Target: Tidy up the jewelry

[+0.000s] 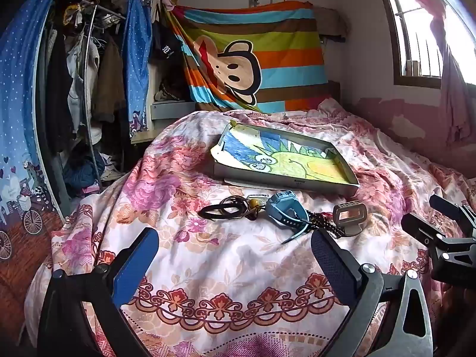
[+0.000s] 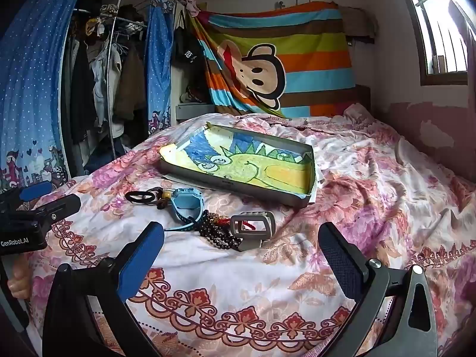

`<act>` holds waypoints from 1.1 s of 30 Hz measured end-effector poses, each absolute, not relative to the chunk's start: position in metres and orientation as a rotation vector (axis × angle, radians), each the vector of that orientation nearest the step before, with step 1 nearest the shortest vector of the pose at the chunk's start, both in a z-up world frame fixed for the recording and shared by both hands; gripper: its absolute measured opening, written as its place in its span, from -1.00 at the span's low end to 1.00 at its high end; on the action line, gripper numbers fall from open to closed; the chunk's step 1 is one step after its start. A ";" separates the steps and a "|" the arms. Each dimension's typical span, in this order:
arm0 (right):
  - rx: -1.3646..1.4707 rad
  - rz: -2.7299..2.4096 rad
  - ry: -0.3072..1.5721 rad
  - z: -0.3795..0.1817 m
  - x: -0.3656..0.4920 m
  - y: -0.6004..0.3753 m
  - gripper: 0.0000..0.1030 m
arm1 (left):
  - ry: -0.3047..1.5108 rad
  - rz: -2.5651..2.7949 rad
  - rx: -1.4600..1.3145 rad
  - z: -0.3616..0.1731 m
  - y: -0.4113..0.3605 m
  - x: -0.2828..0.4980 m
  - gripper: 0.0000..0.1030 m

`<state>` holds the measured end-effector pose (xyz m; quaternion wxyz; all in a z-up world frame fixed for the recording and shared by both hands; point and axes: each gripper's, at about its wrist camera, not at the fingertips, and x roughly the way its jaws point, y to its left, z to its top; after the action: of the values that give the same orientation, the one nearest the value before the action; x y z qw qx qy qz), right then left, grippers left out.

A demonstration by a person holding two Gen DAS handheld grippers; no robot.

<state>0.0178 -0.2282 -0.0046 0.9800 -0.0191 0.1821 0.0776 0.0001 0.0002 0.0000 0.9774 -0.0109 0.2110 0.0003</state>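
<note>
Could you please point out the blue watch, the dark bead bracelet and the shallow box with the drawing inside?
blue watch (image 2: 188, 200), right wrist view, on its blue case.
dark bead bracelet (image 2: 218, 233), right wrist view, on the bead strands.
shallow box (image 1: 285, 183), left wrist view, on its near grey wall.

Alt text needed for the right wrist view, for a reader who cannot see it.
The open right gripper hovers over a floral bedspread, empty, facing a row of items: black hair ties, a blue watch, dark bead bracelets and a grey clip. Behind them lies a shallow tray lined with a crayon drawing. The left gripper shows at the left edge.
</note>
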 end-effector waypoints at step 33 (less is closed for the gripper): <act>-0.038 0.156 0.364 -0.007 0.018 -0.229 0.98 | 0.425 0.003 -0.016 0.000 0.000 0.000 1.00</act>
<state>0.0180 -0.2291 -0.0070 0.9803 -0.0189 0.1806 0.0773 -0.0002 -0.0001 -0.0001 0.9775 -0.0079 0.2108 0.0012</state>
